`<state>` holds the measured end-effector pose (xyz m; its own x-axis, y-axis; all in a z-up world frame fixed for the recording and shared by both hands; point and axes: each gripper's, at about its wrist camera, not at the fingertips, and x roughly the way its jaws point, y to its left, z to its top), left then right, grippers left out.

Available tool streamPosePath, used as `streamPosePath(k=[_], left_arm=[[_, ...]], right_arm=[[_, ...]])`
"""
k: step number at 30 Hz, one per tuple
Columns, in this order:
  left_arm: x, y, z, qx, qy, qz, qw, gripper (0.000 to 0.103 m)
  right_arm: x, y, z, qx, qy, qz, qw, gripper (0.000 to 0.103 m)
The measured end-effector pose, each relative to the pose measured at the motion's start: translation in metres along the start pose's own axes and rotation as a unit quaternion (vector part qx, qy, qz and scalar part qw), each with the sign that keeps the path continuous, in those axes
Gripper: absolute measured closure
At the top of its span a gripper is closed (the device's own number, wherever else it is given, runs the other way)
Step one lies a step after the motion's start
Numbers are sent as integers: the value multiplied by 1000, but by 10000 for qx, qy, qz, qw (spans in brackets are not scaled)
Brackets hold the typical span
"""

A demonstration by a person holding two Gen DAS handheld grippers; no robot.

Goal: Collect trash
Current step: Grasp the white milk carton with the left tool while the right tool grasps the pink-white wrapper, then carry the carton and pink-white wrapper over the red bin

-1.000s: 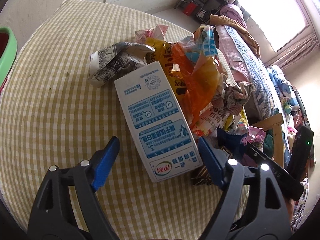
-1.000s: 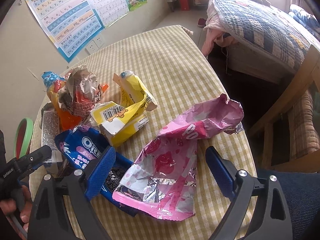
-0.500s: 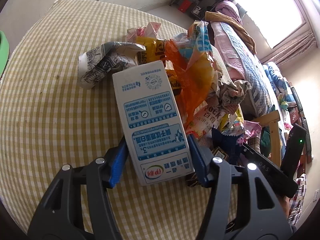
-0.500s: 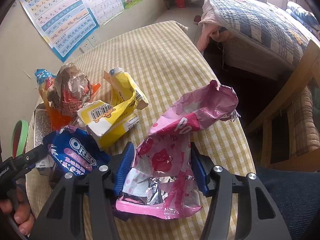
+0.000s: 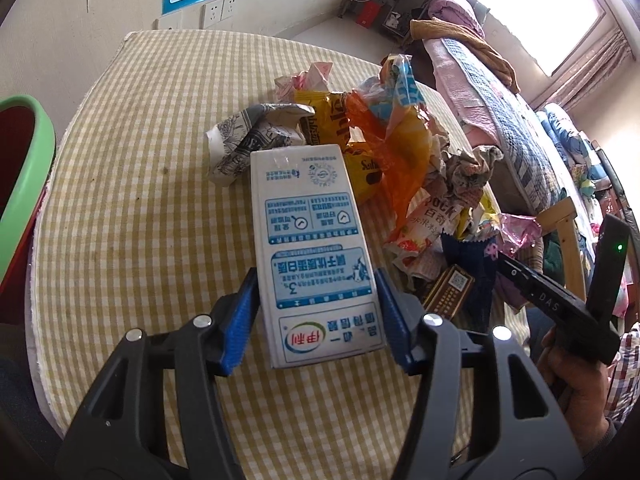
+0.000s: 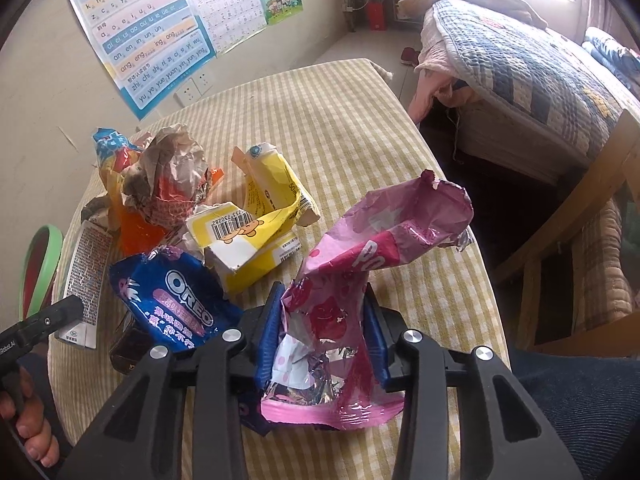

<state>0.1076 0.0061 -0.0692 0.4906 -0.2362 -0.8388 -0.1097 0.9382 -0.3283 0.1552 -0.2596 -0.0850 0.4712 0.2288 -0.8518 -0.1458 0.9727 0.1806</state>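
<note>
Left gripper [image 5: 318, 316] clamped on milk carton [image 5: 316, 248], centre frame; right gripper [image 6: 322, 334], jaws just closing, pinching pink wrapper [image 6: 360, 280] at lower centre. Could slip free on lifting: crumpled foil thin, carton long. Green bin [image 5: 24, 184] at left edge.

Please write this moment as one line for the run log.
left tool: shut on milk carton | right tool: just closed on pink wrapper | rest of trash: on table
</note>
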Motion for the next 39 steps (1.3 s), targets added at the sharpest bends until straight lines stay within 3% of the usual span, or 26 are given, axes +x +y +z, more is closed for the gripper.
streamPosePath(k=[6,18,20,30,39], left_arm=[[-2,6,-11,236,101,545,9982,48],[22,4,-14,279,256,996,9943,45],[22,2,-14,299,236,1126,9929,51],[3,8,-14,270,92,1008,9945,52],[-30,3,-14,590,-363,1073,9918,52]], right_arm=[[0,-1,1,34,-24,-22,10000,66],[2,0,0,19,7,-27,10000,66],[2,0,0,3,3,-32,10000,66],[-3,2,1,-60,-101,-20,9999,66],[-32,24,2,-501,-563,-98,9971,66]])
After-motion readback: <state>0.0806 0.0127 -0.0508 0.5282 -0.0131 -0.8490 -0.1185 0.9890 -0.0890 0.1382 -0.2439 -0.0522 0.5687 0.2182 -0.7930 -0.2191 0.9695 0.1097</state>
